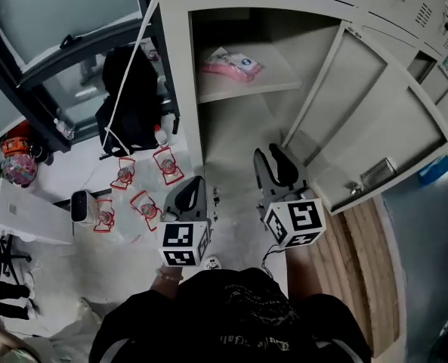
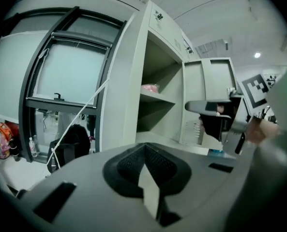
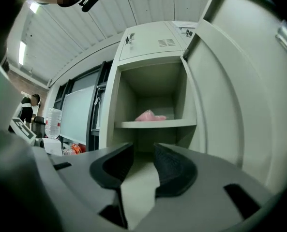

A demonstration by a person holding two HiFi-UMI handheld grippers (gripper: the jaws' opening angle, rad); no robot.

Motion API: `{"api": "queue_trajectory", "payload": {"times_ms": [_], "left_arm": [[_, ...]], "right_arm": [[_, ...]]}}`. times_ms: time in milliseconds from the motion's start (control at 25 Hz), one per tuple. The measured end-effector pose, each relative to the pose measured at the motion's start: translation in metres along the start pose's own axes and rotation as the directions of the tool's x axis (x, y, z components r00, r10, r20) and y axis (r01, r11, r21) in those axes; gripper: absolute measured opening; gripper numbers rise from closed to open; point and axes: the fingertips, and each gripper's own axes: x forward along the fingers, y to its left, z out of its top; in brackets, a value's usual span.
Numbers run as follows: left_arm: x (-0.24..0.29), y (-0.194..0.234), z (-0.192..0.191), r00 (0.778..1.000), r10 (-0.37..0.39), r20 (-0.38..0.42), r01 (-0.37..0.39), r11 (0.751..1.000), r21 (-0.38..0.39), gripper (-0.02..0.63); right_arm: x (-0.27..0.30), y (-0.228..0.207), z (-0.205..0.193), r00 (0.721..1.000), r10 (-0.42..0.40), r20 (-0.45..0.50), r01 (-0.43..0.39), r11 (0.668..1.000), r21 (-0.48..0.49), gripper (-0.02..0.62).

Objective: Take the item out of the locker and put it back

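A pink packet (image 1: 231, 64) lies on the shelf (image 1: 276, 86) of the open locker, and shows as a pink packet (image 3: 150, 115) in the right gripper view and a pink packet (image 2: 150, 88) in the left gripper view. The locker door (image 1: 375, 119) is swung out to the right. My right gripper (image 1: 275, 161) is in front of the lower compartment, below the shelf. Its jaws (image 3: 142, 151) stand open with nothing between them. My left gripper (image 1: 196, 187) is beside the locker's left edge, and its jaws (image 2: 144, 149) are shut and empty. Neither gripper touches the packet.
A black backpack (image 1: 129, 100) leans under the window at the left. Several red-framed items (image 1: 144, 184) and a white box (image 1: 27, 214) lie on the floor. A water bottle (image 3: 52, 124) stands at the left. A wooden strip (image 1: 359, 240) runs under the open door.
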Motion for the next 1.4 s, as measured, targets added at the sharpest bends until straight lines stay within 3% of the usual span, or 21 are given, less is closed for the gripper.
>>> {"api": "queue_trajectory", "payload": {"times_ms": [280,680,1160,1400], "left_arm": [[0.01,0.007,0.006,1.0,-0.023,-0.007,0.023,1.0,0.007,0.006],[0.014,0.011,0.016,1.0,0.022,-0.006,-0.022,1.0,-0.009,0.008],[0.015,0.019,0.006,0.997,0.078,-0.026,-0.079,0.996,-0.04,0.008],[0.009,0.028,0.0,0.993,0.112,-0.034,-0.114,0.992,-0.051,0.008]], "right_arm": [[0.041,-0.004,0.048,0.999,0.042,0.033,-0.041,0.998,-0.044,0.164],[0.094,-0.009,0.087,0.995,0.099,-0.007,-0.099,0.983,-0.154,0.176],[0.141,-0.012,0.079,0.983,0.112,-0.145,-0.145,0.96,-0.24,0.195],[0.151,-0.015,0.073,0.98,0.076,-0.186,-0.122,0.961,-0.25,0.199]]}}
